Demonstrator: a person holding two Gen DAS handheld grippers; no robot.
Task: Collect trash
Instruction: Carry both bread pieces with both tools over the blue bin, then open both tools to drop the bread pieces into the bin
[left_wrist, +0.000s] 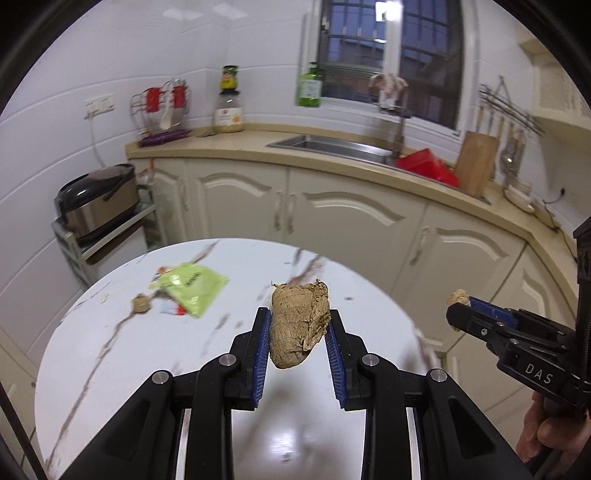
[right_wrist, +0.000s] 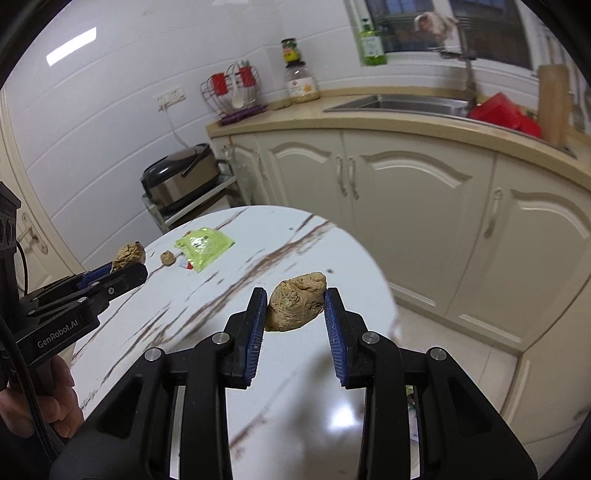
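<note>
My left gripper (left_wrist: 298, 325) is shut on a crumpled brown paper wad (left_wrist: 299, 323), held above the round marble table (left_wrist: 110, 369). My right gripper (right_wrist: 295, 306) is shut on a second brown wad (right_wrist: 297, 301), also lifted off the table. Each gripper shows in the other's view: the right one (left_wrist: 460, 308) at the right edge with its wad (left_wrist: 458, 296), the left one (right_wrist: 127, 271) at the left with its wad (right_wrist: 128, 254). On the table's far side lie a green wrapper (left_wrist: 194, 286) over a red-and-white scrap, and a small brown wad (left_wrist: 140, 303).
Cream cabinets (left_wrist: 351, 218) with a sink (left_wrist: 325, 144) run behind the table. A rice cooker (left_wrist: 98, 197) sits on a low rack at the left. A red basin (left_wrist: 428, 166) and a cutting board (left_wrist: 476, 162) stand by the sink. Tiled floor lies to the table's right.
</note>
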